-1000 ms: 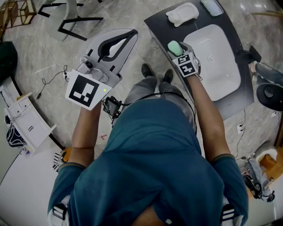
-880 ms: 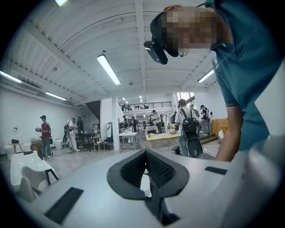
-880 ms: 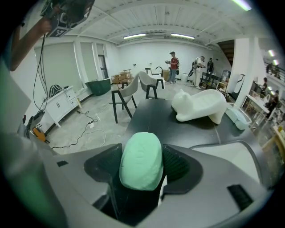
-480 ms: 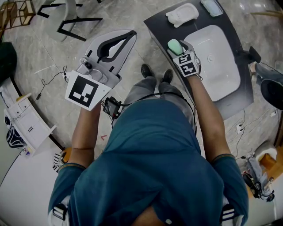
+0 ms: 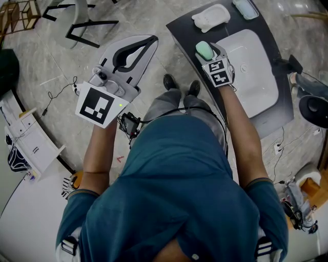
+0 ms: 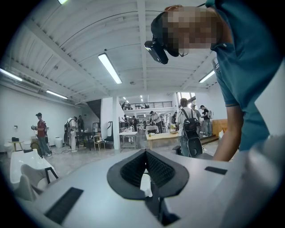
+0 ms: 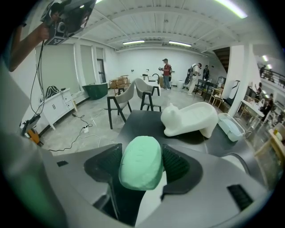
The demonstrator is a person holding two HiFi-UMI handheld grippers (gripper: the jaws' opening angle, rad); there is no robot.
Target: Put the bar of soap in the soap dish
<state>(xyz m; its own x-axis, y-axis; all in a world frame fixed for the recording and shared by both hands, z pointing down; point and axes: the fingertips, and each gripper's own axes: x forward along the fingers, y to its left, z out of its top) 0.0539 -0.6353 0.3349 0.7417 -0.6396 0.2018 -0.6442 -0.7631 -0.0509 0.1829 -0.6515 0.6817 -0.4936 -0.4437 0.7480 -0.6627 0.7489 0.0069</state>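
A pale green bar of soap (image 5: 204, 50) (image 7: 140, 165) is clamped between the black pads of my right gripper (image 5: 206, 47) (image 7: 142, 155), which is shut on it above the near left corner of the dark counter (image 5: 187, 28). The white soap dish (image 5: 211, 16) (image 7: 192, 118), shaped like a lying animal, stands empty further back on the counter, ahead of the soap. My left gripper (image 5: 152, 39) (image 6: 145, 152) hangs over the floor to the left, its jaws shut together on nothing.
A white sink basin (image 5: 249, 66) is set into the counter right of the soap. A light blue lidded box (image 5: 245, 7) (image 7: 233, 126) lies beyond the dish. Chairs (image 7: 133, 95) stand past the counter. Cables (image 5: 59, 92) run over the floor.
My right gripper has carried the soap a little further along the counter towards the dish. The left gripper has stayed where it was.
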